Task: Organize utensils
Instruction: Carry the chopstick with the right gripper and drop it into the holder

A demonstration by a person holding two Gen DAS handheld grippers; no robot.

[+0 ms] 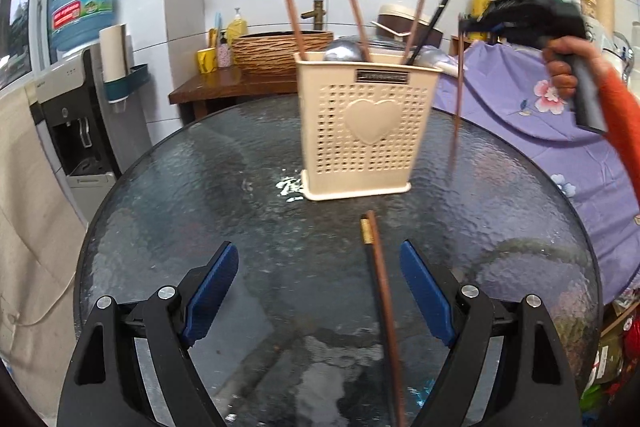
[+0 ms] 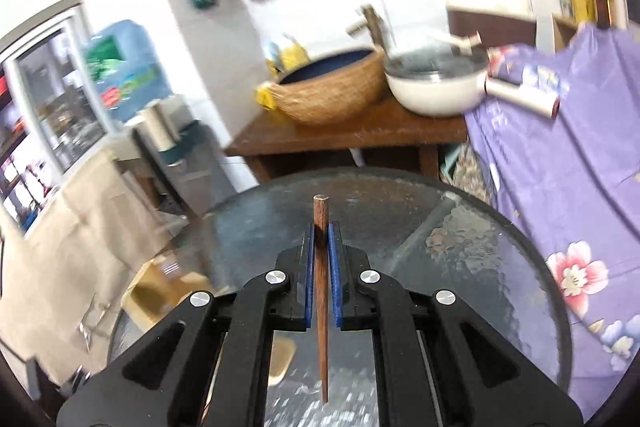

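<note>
right tongs (image 2: 320,231) clamped on a wooden chopstick (image 2: 321,291), seen close only in the right wrist view, left tongs (image 1: 318,287) held apart, two chopsticks (image 1: 382,303) lain on the glass table (image 1: 200,187) between them, cream holder (image 1: 366,125) beyond, shown only in the left wrist view

On the round dark glass table (image 1: 168,195) the cream perforated plastic utensil basket (image 1: 366,131) stands near the far edge, with brown wooden chopsticks (image 1: 294,23) and metal spoons (image 1: 346,51) in it. Before it lie two loose chopsticks (image 1: 380,287) (side by side). Right of the basket, the right gripper (image 1: 464,23) holds one brown chopstick (image 1: 459,87) above the table.
</note>
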